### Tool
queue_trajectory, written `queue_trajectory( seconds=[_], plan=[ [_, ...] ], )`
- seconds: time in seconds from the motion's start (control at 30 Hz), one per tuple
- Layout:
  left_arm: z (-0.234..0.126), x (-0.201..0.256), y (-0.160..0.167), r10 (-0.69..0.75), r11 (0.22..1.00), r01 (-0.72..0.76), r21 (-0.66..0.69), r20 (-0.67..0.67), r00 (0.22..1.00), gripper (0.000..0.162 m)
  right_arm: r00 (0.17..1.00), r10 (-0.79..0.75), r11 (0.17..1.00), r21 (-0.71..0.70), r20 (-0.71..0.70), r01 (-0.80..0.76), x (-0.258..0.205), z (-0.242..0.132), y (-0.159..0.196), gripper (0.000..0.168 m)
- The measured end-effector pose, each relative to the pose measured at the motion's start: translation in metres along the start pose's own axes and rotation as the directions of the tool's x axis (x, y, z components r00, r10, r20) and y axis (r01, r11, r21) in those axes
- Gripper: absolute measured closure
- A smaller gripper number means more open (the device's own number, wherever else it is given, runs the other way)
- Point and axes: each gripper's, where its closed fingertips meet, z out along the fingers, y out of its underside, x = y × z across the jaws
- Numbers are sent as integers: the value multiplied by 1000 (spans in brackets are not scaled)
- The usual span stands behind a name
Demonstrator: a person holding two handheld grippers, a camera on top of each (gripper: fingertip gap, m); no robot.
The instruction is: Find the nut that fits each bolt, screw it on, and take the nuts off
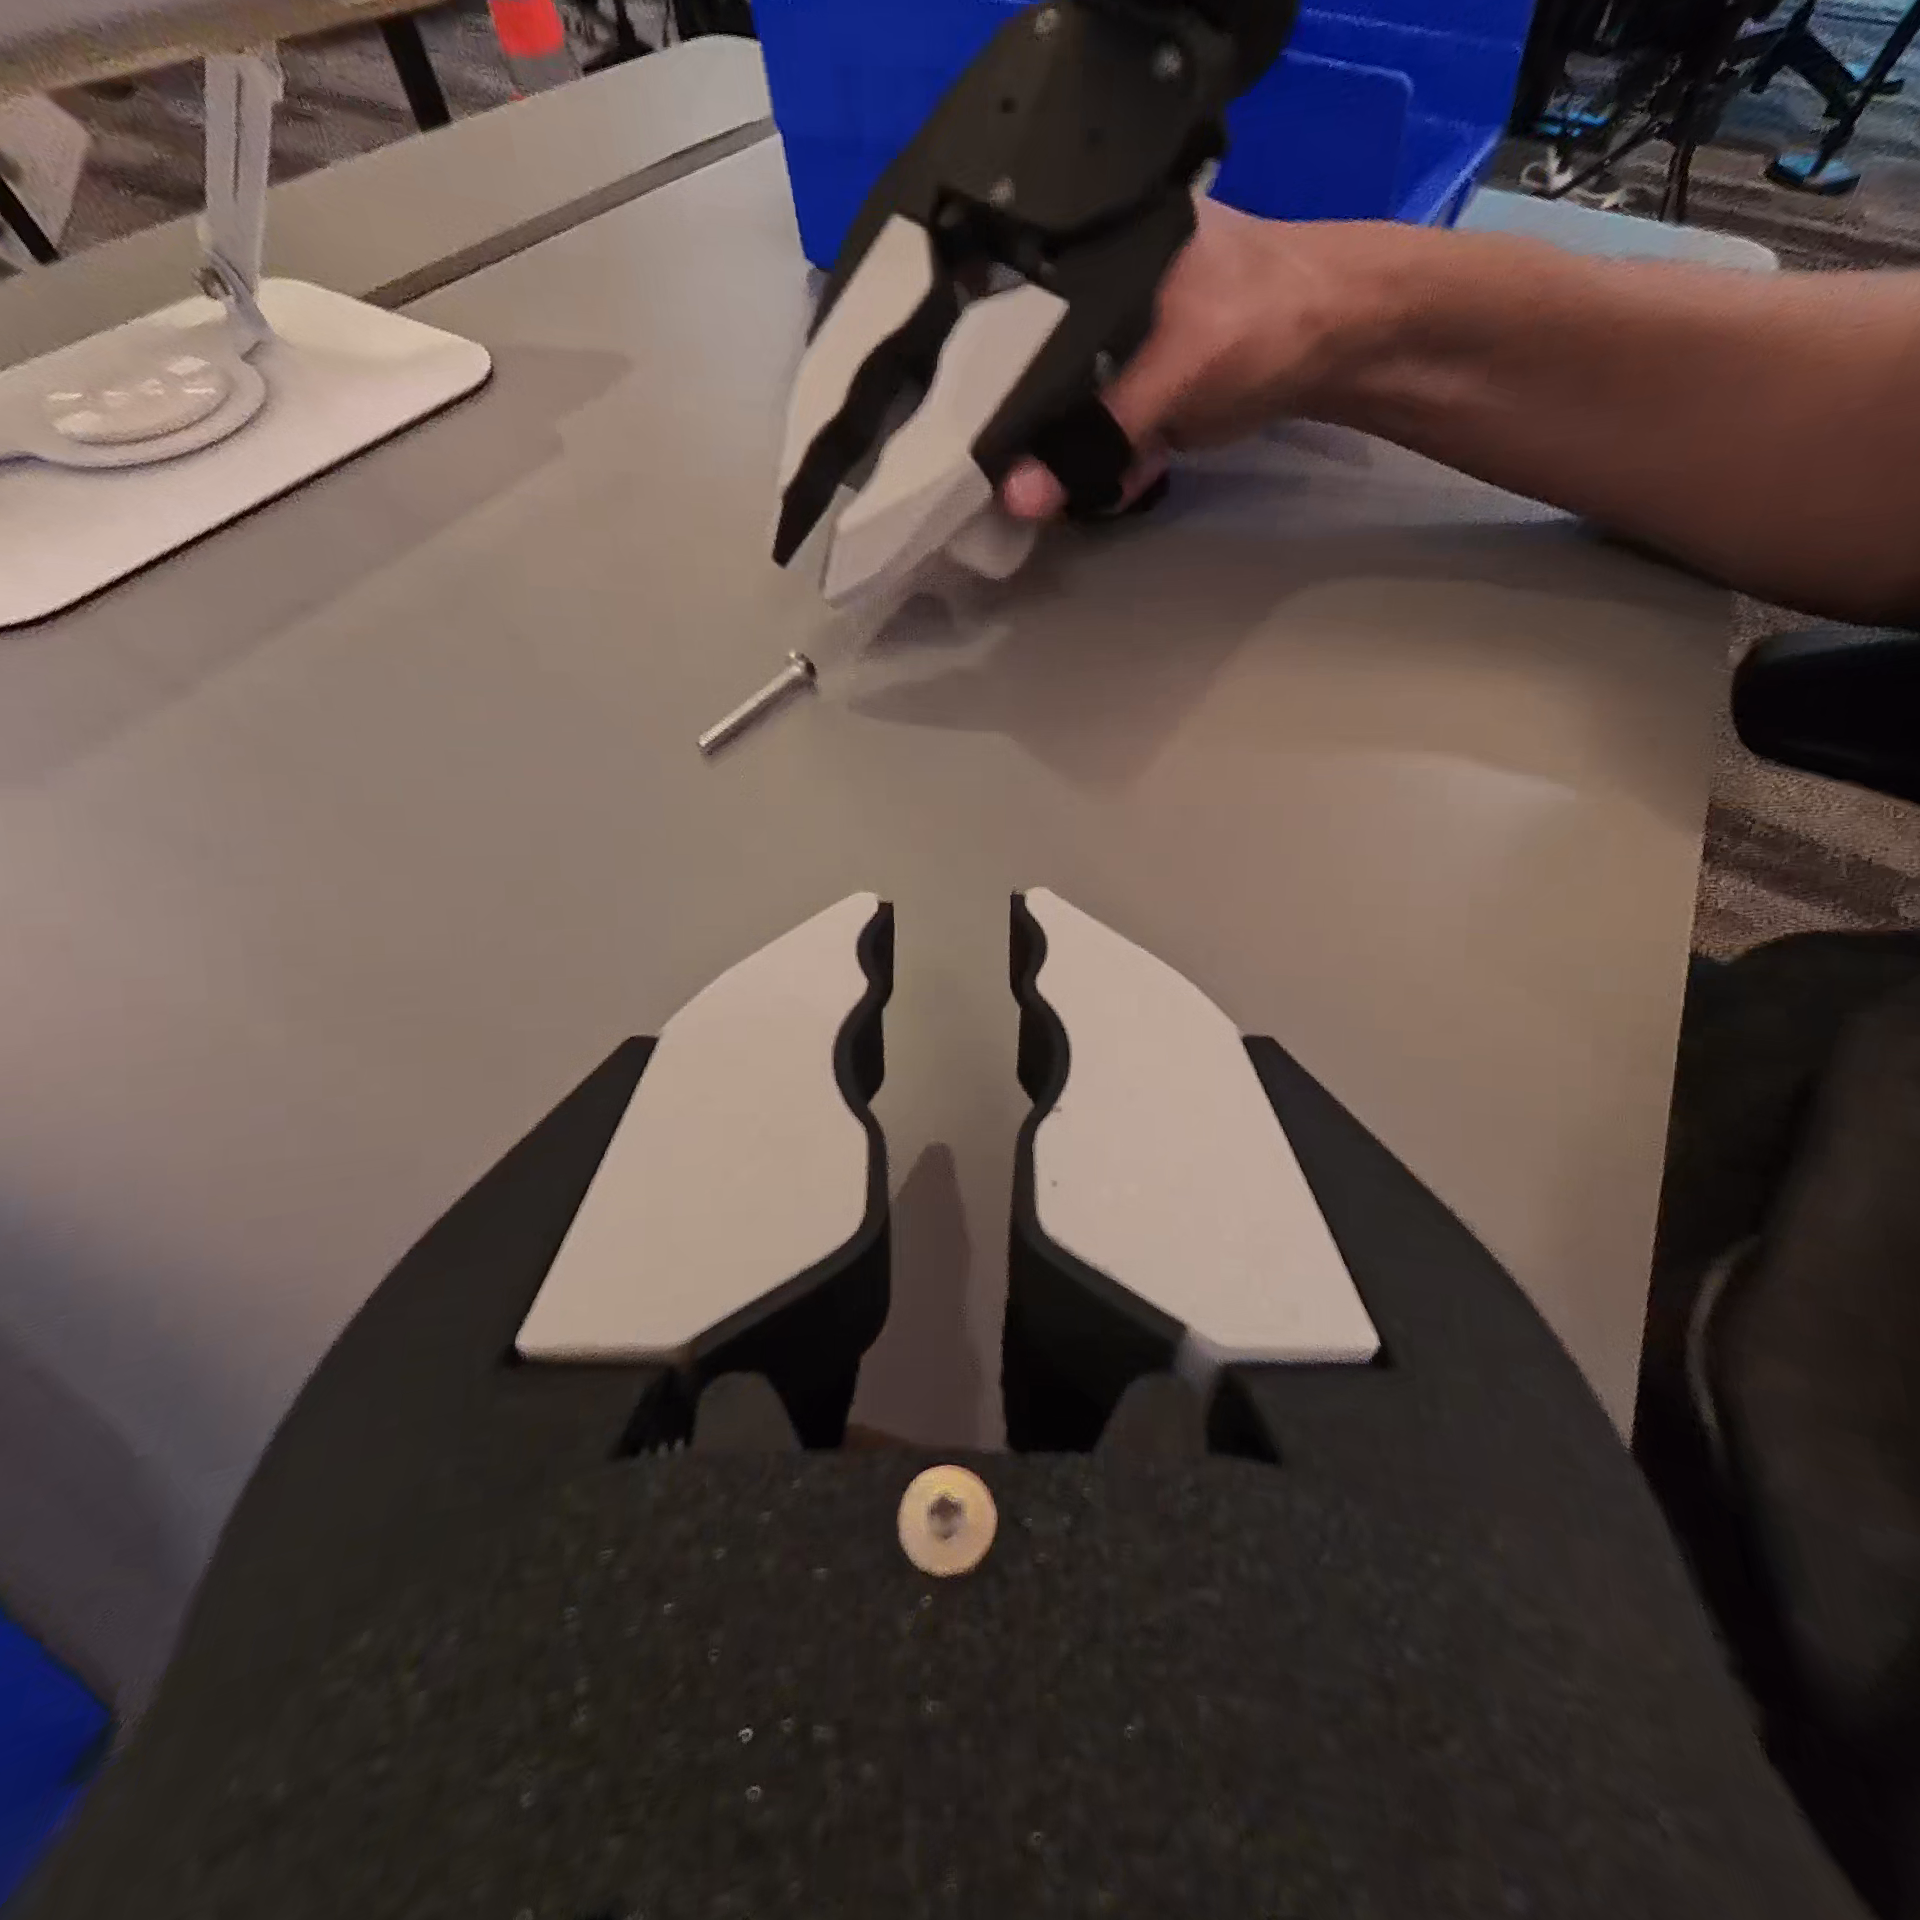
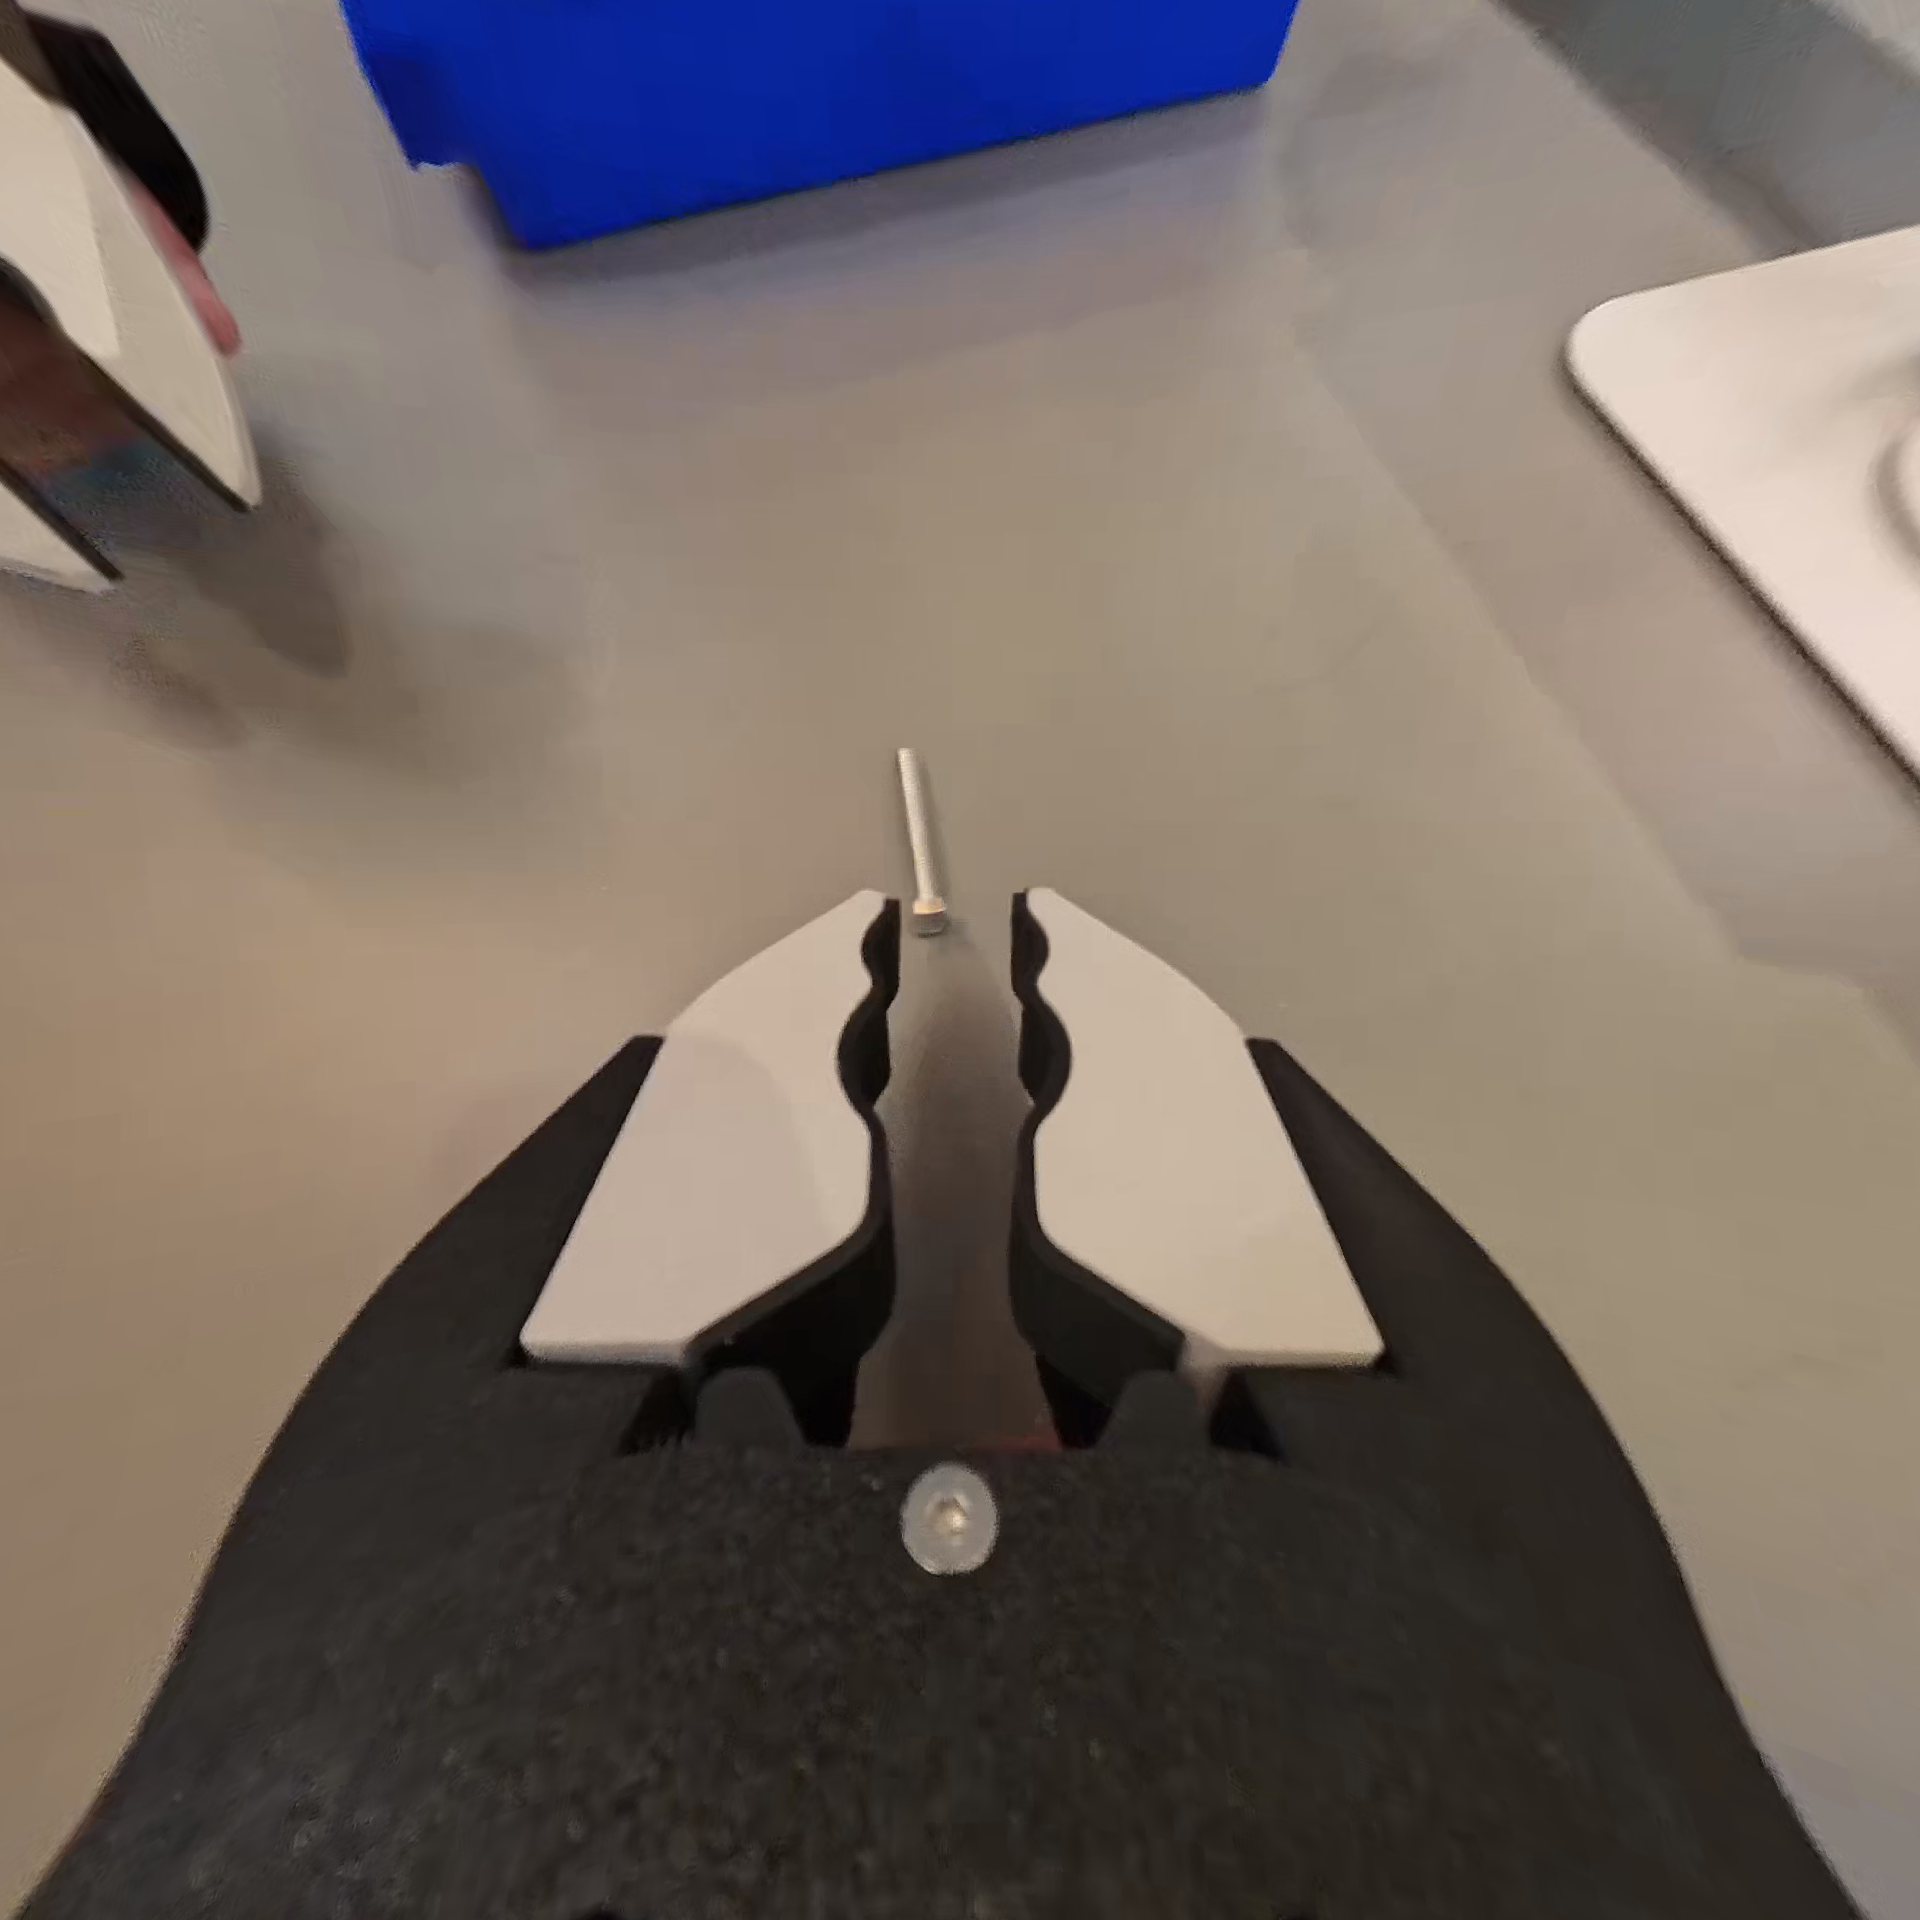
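Observation:
A single silver bolt [image 1: 756, 701] lies flat on the grey table [image 1: 416, 831]. My left gripper [image 1: 951, 904] is open and empty, low over the table, well short of the bolt. My right gripper [image 1: 816, 566] hangs tilted just above and behind the bolt's head, held by a hand. In the right wrist view the bolt [image 2: 917, 844] lies lengthwise straight ahead, its head at the mouth of my right gripper [image 2: 954, 906], which is open and empty. The left gripper's fingers [image 2: 156, 343] show at the far left. No nut is in view.
A blue bin [image 1: 1299, 114] stands at the back of the table, also in the right wrist view [image 2: 831, 104]. A white stand base [image 1: 208, 436] sits at the far left, also in the right wrist view [image 2: 1766, 468]. The table's right edge [image 1: 1694, 935] drops to carpet. The tips of one gripper are about 15 centimeters away from the tips of the other. It is some 25 centimeters from my right tips to the white stand base [image 1: 208, 436].

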Motion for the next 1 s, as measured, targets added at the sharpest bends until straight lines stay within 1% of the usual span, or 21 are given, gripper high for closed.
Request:
queue_trajectory(
  seconds=[0.1, 0.17, 0.23, 0.37, 0.5, 0.67, 0.73, 0.83, 1.0],
  plan=[
    [-3, 8, 4, 29, 1000, -29, 8, -24, 999, 142, 995, 66, 997, -45, 68, -63, -1, 4, 7, 145],
    [-3, 13, -1, 19, 999, -16, 36, -75, 997, 142, 994, 74, 996, -49, 84, -71, -1, 6, 6, 145],
    [-2, 14, -3, 6, 999, -1, 47, -104, 995, 142, 992, 73, 994, -95, 105, -63, -4, 11, 11, 145],
    [-1, 15, -3, 3, 999, 2, 40, -129, 992, 141, 990, 69, 988, -148, 121, -51, -7, 20, 13, 147],
    [2, 20, 1, 22, 1000, -21, 10, -146, 989, 139, 993, 60, 988, -148, 106, -44, -5, 21, 13, 148],
    [9, 26, 11, 94, 994, -101, -49, -131, 987, 138, 996, 33, 987, -157, 85, -19, -5, 22, 14, 150],
    [10, 28, 14, 117, 990, -126, -66, -128, 985, 138, 999, -12, 985, -173, 49, 21, -3, 23, 16, 156],
    [11, 28, 14, 119, 989, -129, -72, -131, 984, 138, 998, -23, 984, -173, 50, 31, -3, 23, 17, 157],
    [11, 25, 13, 99, 992, -108, -68, -122, 988, 138, 991, -134, 978, -160, -4, 132, -4, 21, 15, 158]
  ],
)
